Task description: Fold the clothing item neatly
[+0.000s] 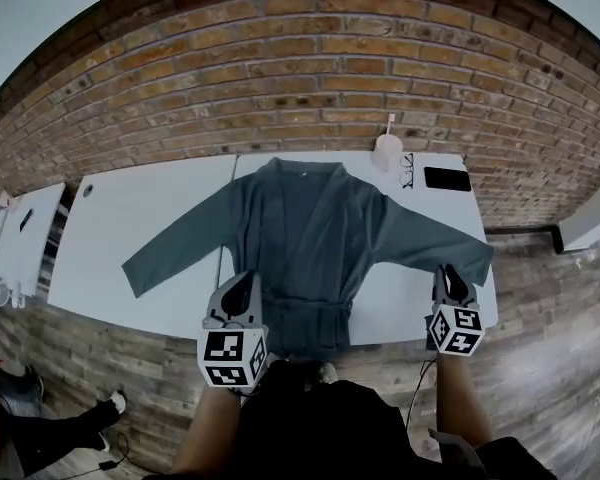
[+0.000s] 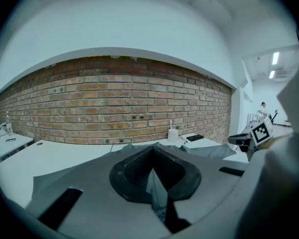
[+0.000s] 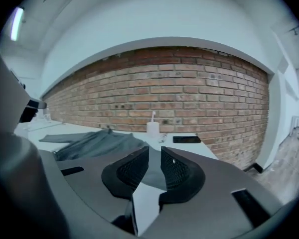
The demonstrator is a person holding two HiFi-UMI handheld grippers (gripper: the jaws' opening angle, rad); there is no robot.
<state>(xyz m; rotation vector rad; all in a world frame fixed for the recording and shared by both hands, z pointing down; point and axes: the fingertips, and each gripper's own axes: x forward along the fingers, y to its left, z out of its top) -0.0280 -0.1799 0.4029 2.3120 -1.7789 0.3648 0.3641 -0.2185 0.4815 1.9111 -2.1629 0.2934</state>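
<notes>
table (image 1: 150, 248) white, across mid-frame | cardigan (image 1: 310, 228) flat at frame centre, sleeves spread, laid out for folding, we judge | left gripper (image 1: 242, 288) lower centre, jaws closed, seemingly pinching the hem corner to lift it | right gripper (image 1: 450, 276) lower right beside the cuff, jaws slightly parted, empty | bottle (image 1: 387, 151), phone (image 1: 447, 178) upper right, clear of the cloth

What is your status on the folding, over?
Left gripper shut on robe hem; right gripper open at right cuff. Robe flat, sleeves spread, no fold yet. Bottle, glasses, phone on far right corner, beside the robe.
</notes>
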